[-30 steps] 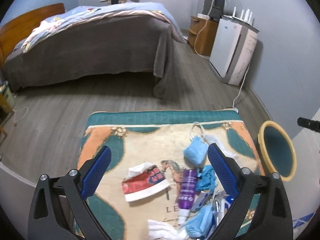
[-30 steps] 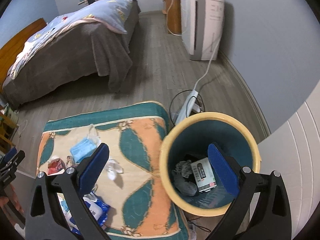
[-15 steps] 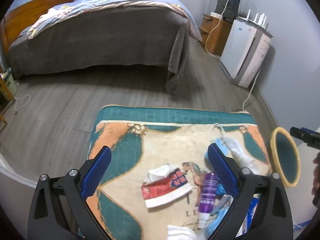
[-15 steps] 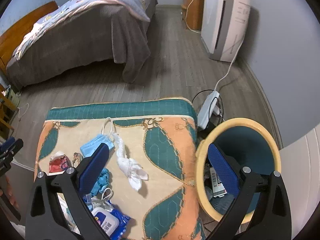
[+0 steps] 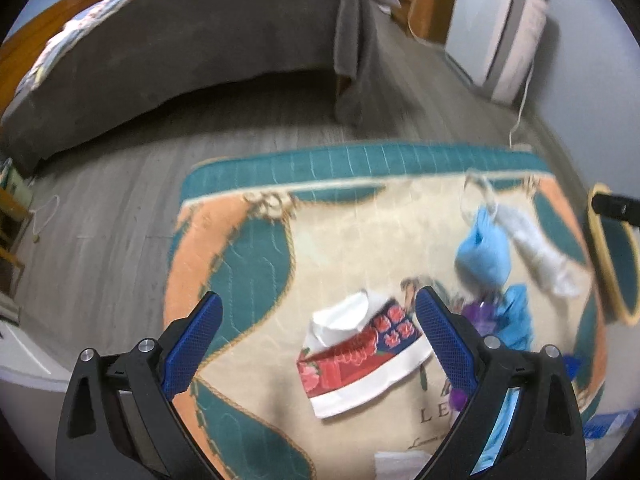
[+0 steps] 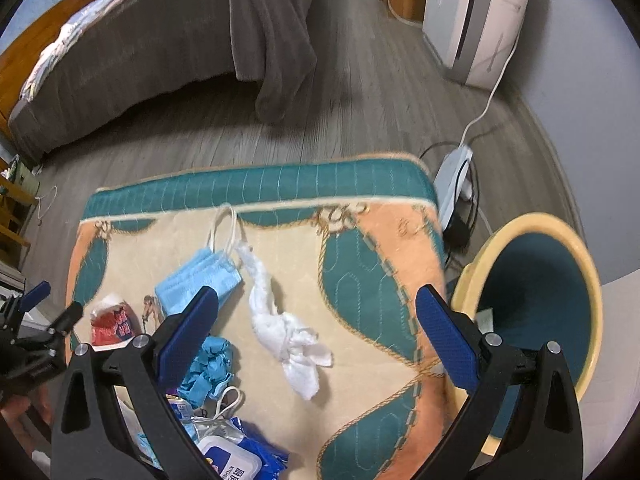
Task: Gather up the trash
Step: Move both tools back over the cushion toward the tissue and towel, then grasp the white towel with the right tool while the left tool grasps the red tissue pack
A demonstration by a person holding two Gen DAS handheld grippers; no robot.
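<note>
Seen along the left tongs: blue pads spread wide apart and empty, hovering over the quilted teal, orange and cream patterned worktop. Straight ahead between the pads lies the torn red-and-white flowered paper wrapper, flat on the cream centre, probably the next piece to collect. Further right, a crumpled light-blue face mask, a twisted white tissue and a purple tube partly hidden behind the right pad; the yellow-rimmed teal waste bin just shows at the far right edge. Blurred overall, so best to steady before lowering. For a clean pick: bring the tongs down with one pad on each side of the raised torn flap, not the flat body, and close fully, since thin paper slips easily. Seen along the right tongs: also wide apart and empty, poised above the worktop near the bin, which stands off the right edge of the worktop with some scraps already inside. Between the pads, the white tissue; to its left the mask, a scrunched blue glove and a blue wet-wipe pack. Worth keeping the two tongs well apart while the left one goes in.
</note>
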